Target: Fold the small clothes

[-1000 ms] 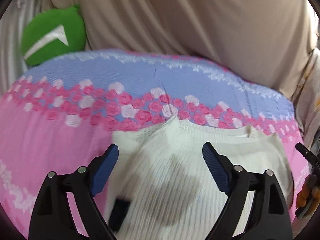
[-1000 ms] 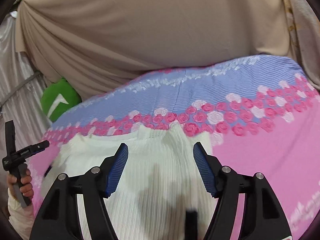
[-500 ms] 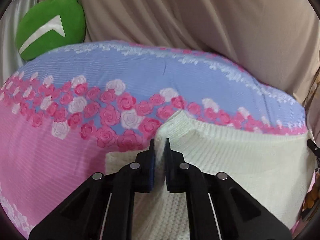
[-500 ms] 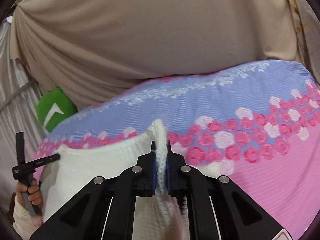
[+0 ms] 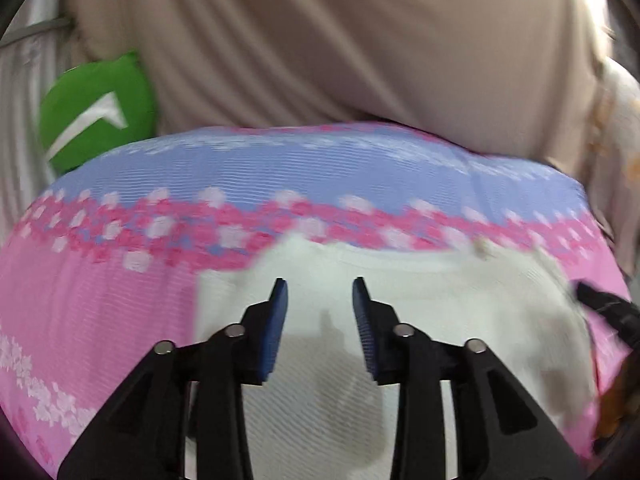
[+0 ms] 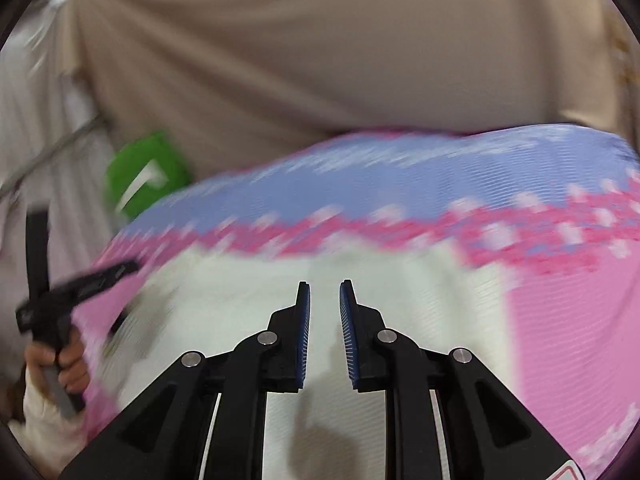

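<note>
Garment: white ribbed knit top [image 5: 432, 304] lies flat on the pink and lilac floral bedsheet [image 5: 100, 312], its far edge against the rose band.
Long axis: runs left to right across both views, as far as the blur allows.
Left claw [image 5: 319, 292]: above the garment's left part, jaws opening, nothing between the pads; cloth lies directly below and ahead.
Right claw [image 6: 323, 294]: above the garment's right part, jaws opening, a narrower gap, nothing held.
Nearer hand: each claw sits over its own end; neither is clearly closer.
Far left: green cushion [image 5: 96, 108], well apart.
Judgement: fold looks just laid; next grasp probably at a short end.
</note>
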`<action>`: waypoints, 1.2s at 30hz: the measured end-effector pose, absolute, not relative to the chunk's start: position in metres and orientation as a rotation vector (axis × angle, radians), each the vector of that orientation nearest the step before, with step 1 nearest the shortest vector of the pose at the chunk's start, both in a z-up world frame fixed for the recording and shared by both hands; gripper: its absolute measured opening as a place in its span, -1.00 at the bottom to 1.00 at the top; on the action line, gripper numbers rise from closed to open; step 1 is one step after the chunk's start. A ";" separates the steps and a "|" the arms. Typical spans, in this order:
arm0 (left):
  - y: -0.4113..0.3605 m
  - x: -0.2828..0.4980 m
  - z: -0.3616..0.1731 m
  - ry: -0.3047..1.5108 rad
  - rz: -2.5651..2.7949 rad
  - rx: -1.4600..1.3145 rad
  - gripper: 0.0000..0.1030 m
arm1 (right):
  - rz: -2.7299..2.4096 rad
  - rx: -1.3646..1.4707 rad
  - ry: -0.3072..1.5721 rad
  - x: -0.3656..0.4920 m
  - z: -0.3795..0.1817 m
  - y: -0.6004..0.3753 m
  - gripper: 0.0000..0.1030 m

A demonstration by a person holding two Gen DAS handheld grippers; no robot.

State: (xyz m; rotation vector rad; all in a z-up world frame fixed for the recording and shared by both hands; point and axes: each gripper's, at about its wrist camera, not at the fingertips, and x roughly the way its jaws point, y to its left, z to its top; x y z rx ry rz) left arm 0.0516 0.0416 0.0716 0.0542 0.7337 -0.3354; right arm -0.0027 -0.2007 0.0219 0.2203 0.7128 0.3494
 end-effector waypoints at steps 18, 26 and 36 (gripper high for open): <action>0.117 -0.017 0.006 0.943 -0.191 0.046 -0.31 | 0.050 0.429 0.871 -0.123 -0.044 -0.337 -1.00; 0.096 0.018 0.060 0.780 -0.229 0.002 0.41 | 0.066 0.277 0.680 -0.066 0.026 -0.306 -0.05; 0.092 0.137 0.019 0.900 -0.106 -0.050 0.17 | 0.009 0.365 0.884 0.071 -0.017 -0.315 -0.55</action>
